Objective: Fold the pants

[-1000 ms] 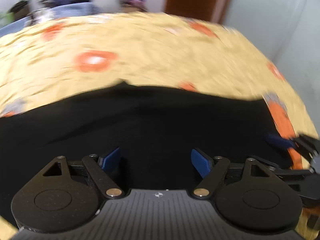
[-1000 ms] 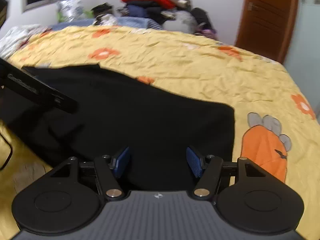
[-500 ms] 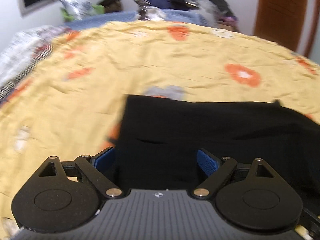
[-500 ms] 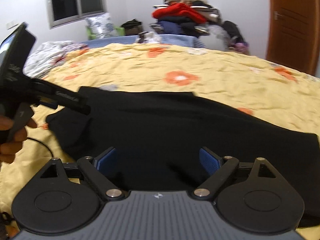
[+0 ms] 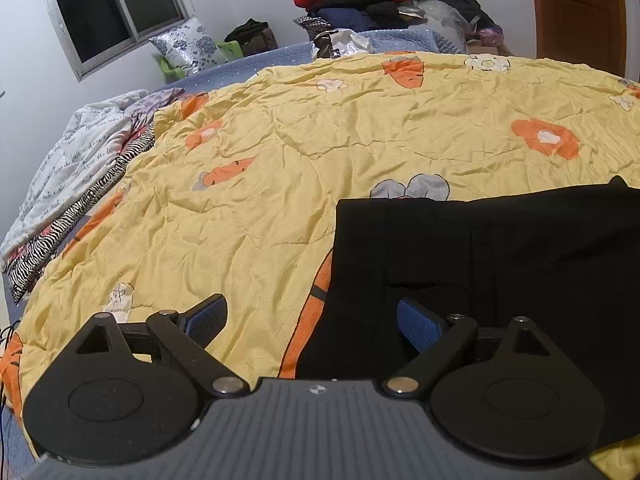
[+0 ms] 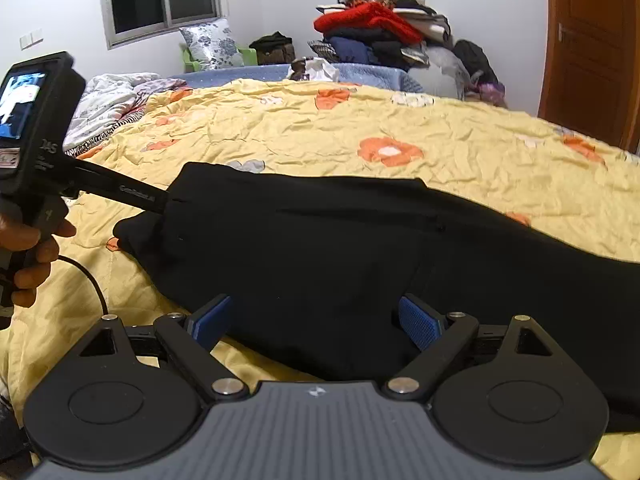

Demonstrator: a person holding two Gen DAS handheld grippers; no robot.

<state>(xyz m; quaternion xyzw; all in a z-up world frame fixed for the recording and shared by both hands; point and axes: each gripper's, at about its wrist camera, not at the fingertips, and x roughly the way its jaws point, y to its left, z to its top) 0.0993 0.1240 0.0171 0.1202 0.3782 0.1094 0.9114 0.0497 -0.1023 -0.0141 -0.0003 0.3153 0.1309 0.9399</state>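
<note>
Spread flat on the bed [image 5: 280, 184], the pants [image 6: 340, 248] are ready for folding; both grippers [image 5: 312, 320] [image 6: 316, 320] are held wide open, gripping nothing.

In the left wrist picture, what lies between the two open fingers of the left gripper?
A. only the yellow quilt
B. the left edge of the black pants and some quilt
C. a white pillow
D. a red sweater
B: the left gripper is open, with the edge of the black pants and a strip of yellow quilt between its fingers.
</note>
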